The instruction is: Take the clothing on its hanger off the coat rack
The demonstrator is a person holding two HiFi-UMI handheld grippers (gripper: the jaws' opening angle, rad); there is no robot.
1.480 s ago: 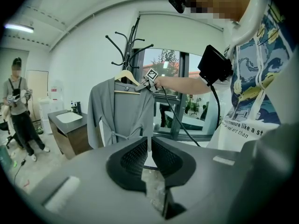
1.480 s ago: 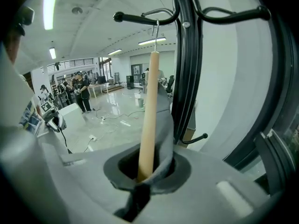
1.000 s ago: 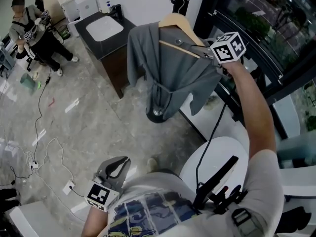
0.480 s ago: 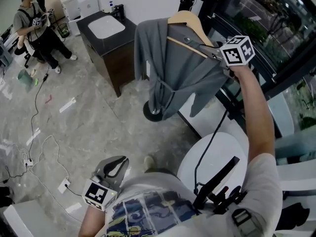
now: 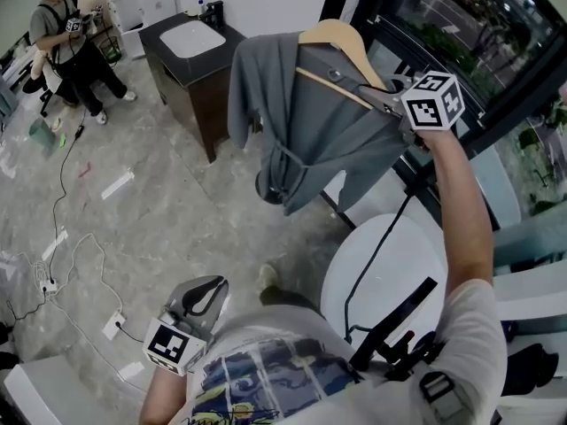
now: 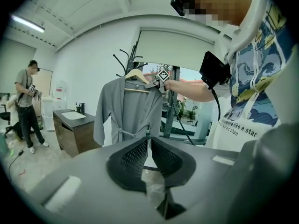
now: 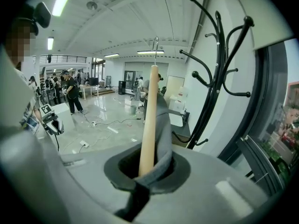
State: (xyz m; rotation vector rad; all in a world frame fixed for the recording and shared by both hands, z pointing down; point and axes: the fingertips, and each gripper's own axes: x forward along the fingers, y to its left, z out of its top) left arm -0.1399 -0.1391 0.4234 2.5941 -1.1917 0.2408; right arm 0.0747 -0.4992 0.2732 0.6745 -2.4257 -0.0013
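A grey robe (image 5: 306, 122) hangs on a wooden hanger (image 5: 344, 39). My right gripper (image 5: 396, 104) is raised and shut on the hanger's end, with the robe's shoulder pinched in too. In the right gripper view the hanger arm (image 7: 150, 111) and grey cloth run straight out of the right gripper (image 7: 148, 168). The hanger's metal hook (image 7: 155, 45) stands in the air, left of the black coat rack (image 7: 218, 64). The left gripper (image 5: 205, 296) is low by my waist, shut and holding nothing. From the left gripper (image 6: 149, 142) the robe (image 6: 127, 112) shows ahead.
A dark cabinet with a white sink (image 5: 190, 39) stands behind the robe. A person (image 5: 64, 35) stands far left. Cables (image 5: 64, 264) lie on the marble floor. A round white table (image 5: 394, 268) is below my right arm, and a dark window frame (image 5: 483, 104) runs along the right.
The right gripper has carried the hanger and robe a little to the right, and the robe has swung. The left gripper has stayed low.
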